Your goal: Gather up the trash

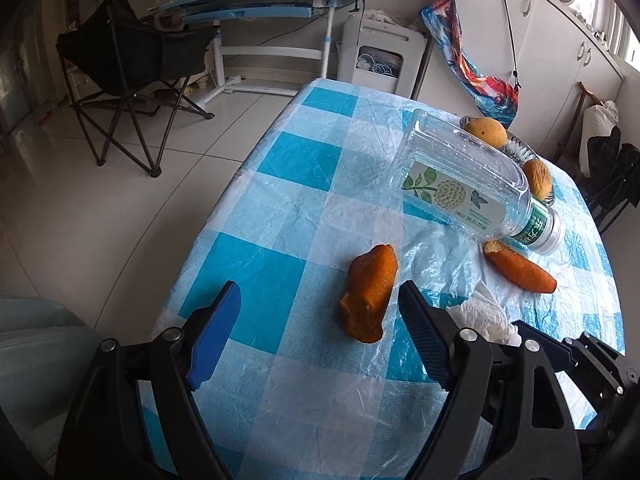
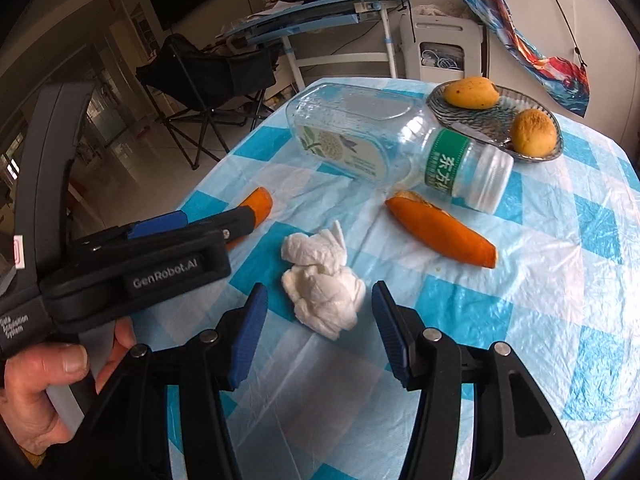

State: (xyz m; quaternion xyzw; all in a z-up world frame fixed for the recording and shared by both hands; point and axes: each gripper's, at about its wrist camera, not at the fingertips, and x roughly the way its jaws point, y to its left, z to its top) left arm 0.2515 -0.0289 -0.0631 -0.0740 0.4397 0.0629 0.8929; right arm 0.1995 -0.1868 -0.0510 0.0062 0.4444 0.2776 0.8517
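Observation:
An orange peel lies on the checked tablecloth just ahead of my open, empty left gripper; it also shows in the right wrist view, partly hidden behind the left gripper's body. A crumpled white tissue lies just ahead of my open, empty right gripper; it also shows in the left wrist view. A second orange peel lies near an empty clear plastic bottle on its side.
A glass dish at the back right holds two yellow fruits. The table edge drops to a tiled floor on the left. A black folding chair and a blue desk stand beyond.

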